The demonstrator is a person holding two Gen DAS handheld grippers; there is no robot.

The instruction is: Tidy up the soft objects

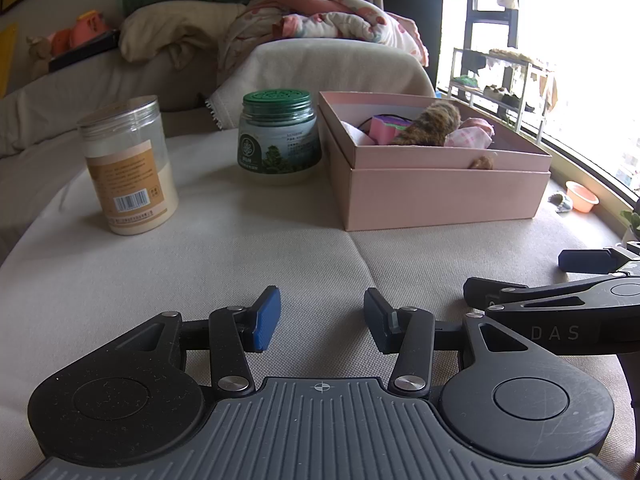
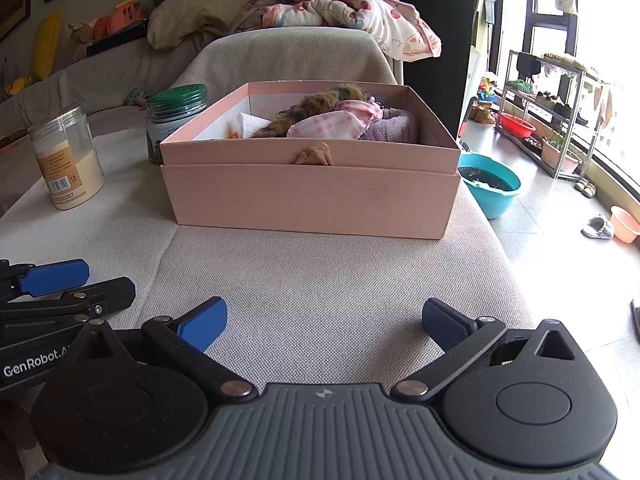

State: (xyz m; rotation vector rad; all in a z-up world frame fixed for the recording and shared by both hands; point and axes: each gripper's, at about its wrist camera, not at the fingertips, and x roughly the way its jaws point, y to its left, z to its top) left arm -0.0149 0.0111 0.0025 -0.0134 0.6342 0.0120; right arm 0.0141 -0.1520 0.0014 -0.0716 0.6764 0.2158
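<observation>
A pink box (image 1: 440, 196) (image 2: 312, 196) stands on the beige cushion surface. Inside lie a brown furry toy (image 1: 428, 124) (image 2: 312, 110), a pink checked cloth (image 1: 468, 136) (image 2: 336, 124), a pink and purple sponge (image 1: 386, 128), a white cloth (image 2: 252, 123) and a lilac towel (image 2: 390, 128). A tan scrap (image 2: 314, 156) hangs over the box's front rim. My left gripper (image 1: 322, 320) is open and empty, low over the cushion in front of the box. My right gripper (image 2: 324, 322) is open wide and empty, beside the left one, also short of the box.
A clear jar with a tan label (image 1: 128, 168) (image 2: 66, 156) and a green-lidded jar (image 1: 280, 136) (image 2: 176, 116) stand left of the box. Blankets (image 1: 320, 16) are piled on the sofa behind. A teal basin (image 2: 490, 188) sits on the floor to the right.
</observation>
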